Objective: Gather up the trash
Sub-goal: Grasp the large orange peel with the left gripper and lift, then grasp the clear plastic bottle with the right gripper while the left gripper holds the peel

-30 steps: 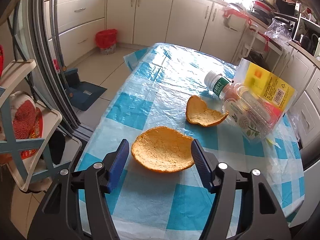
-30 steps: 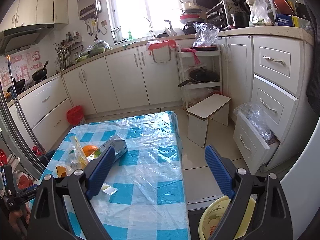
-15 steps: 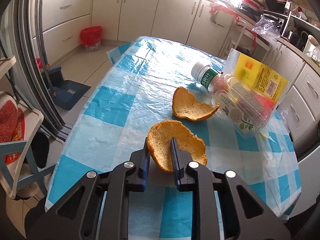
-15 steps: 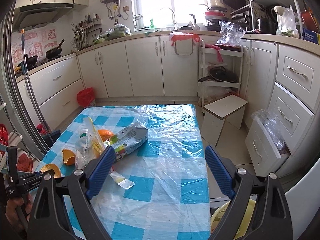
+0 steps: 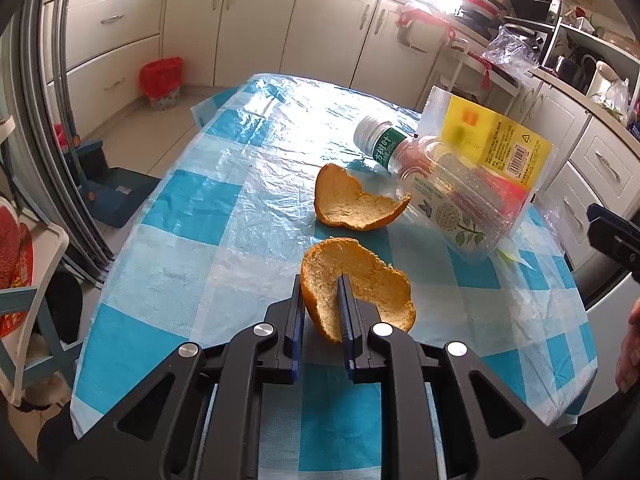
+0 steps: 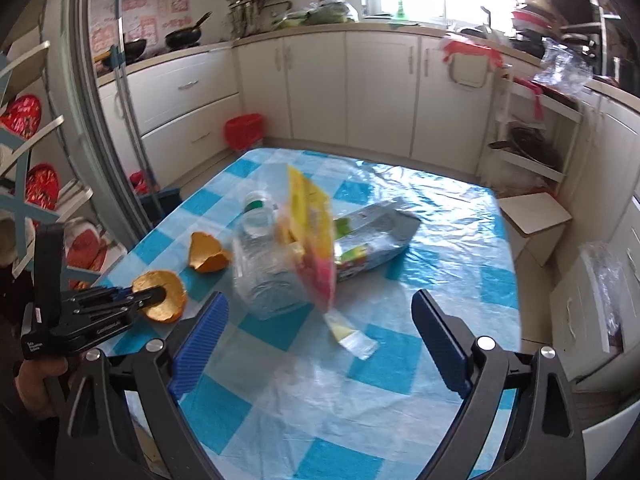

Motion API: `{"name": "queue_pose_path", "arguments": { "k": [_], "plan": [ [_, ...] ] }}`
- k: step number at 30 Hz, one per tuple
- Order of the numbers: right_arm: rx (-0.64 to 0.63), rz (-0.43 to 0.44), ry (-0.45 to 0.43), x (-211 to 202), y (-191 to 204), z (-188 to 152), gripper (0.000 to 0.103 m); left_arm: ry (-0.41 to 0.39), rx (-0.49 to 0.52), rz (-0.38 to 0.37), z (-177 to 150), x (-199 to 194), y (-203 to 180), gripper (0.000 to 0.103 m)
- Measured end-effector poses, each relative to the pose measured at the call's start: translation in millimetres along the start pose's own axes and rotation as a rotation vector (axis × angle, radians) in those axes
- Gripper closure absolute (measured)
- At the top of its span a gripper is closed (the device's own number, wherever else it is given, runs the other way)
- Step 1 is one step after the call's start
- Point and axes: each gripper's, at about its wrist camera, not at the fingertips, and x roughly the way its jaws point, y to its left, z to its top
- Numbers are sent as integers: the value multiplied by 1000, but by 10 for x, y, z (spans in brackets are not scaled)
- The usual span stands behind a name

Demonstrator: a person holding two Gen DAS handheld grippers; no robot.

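Note:
On the blue-checked tablecloth (image 5: 200, 220) lie two orange peels. My left gripper (image 5: 320, 285) is shut on the near peel (image 5: 360, 280), its pads pinching the peel's left edge, which tilts up off the cloth. The right wrist view shows the same grip (image 6: 154, 295) on that peel (image 6: 166, 300). The second peel (image 5: 352, 204) lies just beyond, touching a clear plastic bottle (image 5: 440, 196) that lies on its side. A yellow wrapper (image 5: 492, 140) leans behind the bottle. My right gripper (image 6: 320, 340) hangs open over the table's near end, with nothing between its fingers.
A grey snack packet (image 6: 376, 236) lies behind the wrapper, and a small torn wrapper piece (image 6: 352, 336) lies near my right gripper. On the floor stand a red bin (image 6: 243, 130), a white stool (image 6: 534, 216) and a blue dustpan (image 5: 116, 196). Cabinets surround the table.
The left jaws closed on the near peel's edge and tipped it up. The right gripper swung left and lower, so the bottle and wrappers now lie straight ahead of it.

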Motion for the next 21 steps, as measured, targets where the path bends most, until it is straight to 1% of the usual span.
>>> {"name": "queue_pose_path", "arguments": {
  "k": [3,5,8,10,13,17,19,20,21],
  "plan": [
    [-86,11,27,228,277,55,14,-4,0,-8,-9,-2,10,88],
    [-103,13,33,330,368,98,14,-6,5,-13,-18,-9,19,88],
    [-115,6,45,513,455,170,14,-7,6,-24,-31,-21,40,88],
    [-148,-5,61,651,524,208,14,-6,7,-33,-34,-23,53,88],
    [-218,-54,92,822,595,228,14,-5,1,-47,-32,-31,79,88],
    [-226,-62,130,990,572,215,14,-5,-5,-57,-29,-26,87,88],
    [-213,-47,138,1044,558,215,17,-5,-3,-60,-32,-25,88,88],
    [-203,-37,142,1071,553,217,25,-6,-3,-61,-29,-20,93,88],
    [-191,-30,151,1095,546,218,37,-6,-2,-62,-30,-20,91,88]
  ]
}}
